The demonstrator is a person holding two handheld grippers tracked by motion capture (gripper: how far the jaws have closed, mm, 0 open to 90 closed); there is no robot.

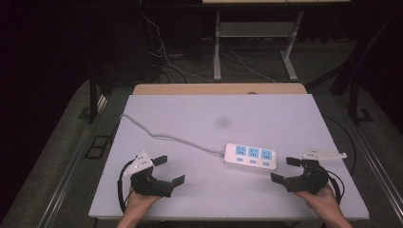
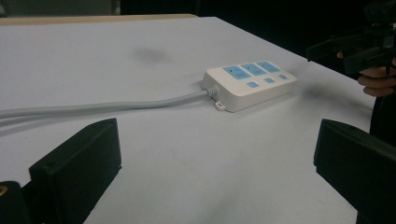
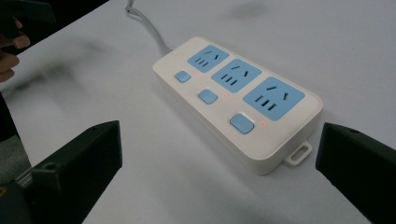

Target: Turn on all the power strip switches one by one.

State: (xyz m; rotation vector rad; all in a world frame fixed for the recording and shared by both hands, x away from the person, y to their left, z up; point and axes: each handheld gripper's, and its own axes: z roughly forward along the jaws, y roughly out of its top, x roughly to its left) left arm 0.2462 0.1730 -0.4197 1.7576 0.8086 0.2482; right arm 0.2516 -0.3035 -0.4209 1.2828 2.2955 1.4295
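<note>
A white power strip (image 1: 250,157) with three blue sockets and three blue switches lies flat on the white table, right of centre. Its grey cable (image 1: 161,136) runs off to the table's far left edge. In the right gripper view the strip (image 3: 236,95) lies just ahead of the wide-apart jaws, small red lights beside its switches. My right gripper (image 1: 284,170) is open, just right of the strip. My left gripper (image 1: 169,169) is open near the front left, with the strip (image 2: 249,82) and cable (image 2: 102,106) well ahead of it. Neither holds anything.
The white table top (image 1: 199,114) has a faint dark smudge (image 1: 222,122) at its middle. A wooden edge (image 1: 218,88) runs along the far side. Beyond it, desk legs (image 1: 217,47) and loose cables stand on the dark floor.
</note>
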